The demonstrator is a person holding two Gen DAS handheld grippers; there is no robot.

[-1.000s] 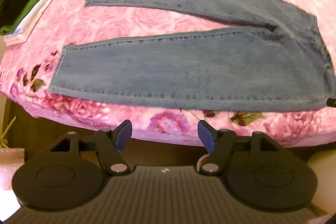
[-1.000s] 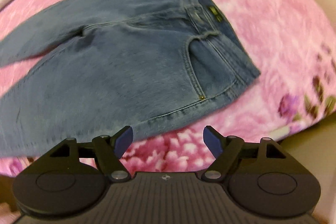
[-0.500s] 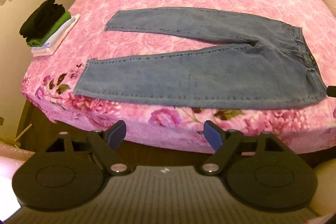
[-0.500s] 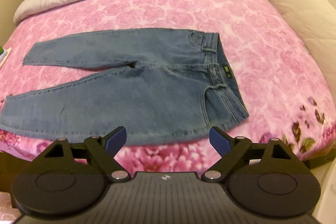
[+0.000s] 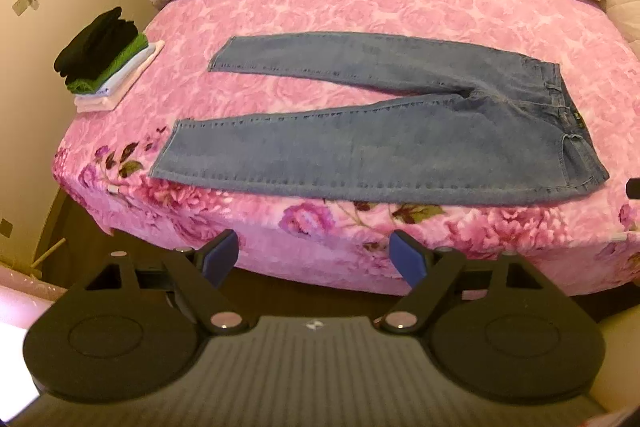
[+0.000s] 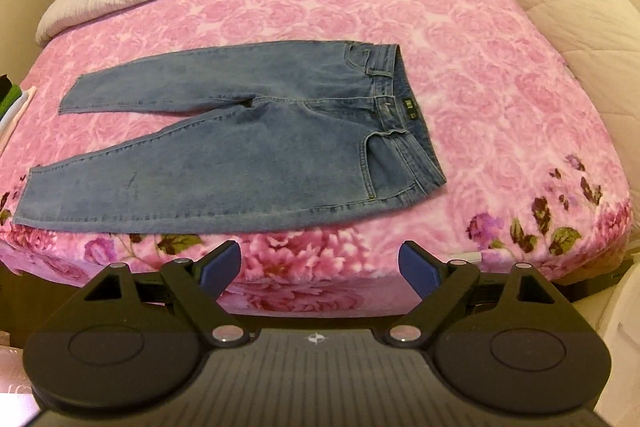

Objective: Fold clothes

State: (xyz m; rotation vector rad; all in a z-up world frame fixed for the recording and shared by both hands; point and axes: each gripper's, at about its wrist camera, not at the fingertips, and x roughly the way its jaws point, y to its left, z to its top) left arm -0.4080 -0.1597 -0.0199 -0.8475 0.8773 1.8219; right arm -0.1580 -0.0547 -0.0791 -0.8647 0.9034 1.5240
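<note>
Pink bedspread (image 5: 360, 11) ahead of us carries the jeans (image 5: 400, 131) flat and unfolded; a folded stack (image 5: 104, 59) sits far left. Our left gripper (image 5: 316, 257) and right gripper (image 6: 320, 263) hang spread, empty, short of the jeans.

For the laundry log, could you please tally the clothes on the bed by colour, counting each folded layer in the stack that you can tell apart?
Blue: 1, the jeans, spread flat.
Black: 1, the top of the folded stack.
Green: 1, the green layer under it.
White or pale: at least 1, the pale layers at the bottom; how many pieces cannot be told.
Total: at least 4.
</note>
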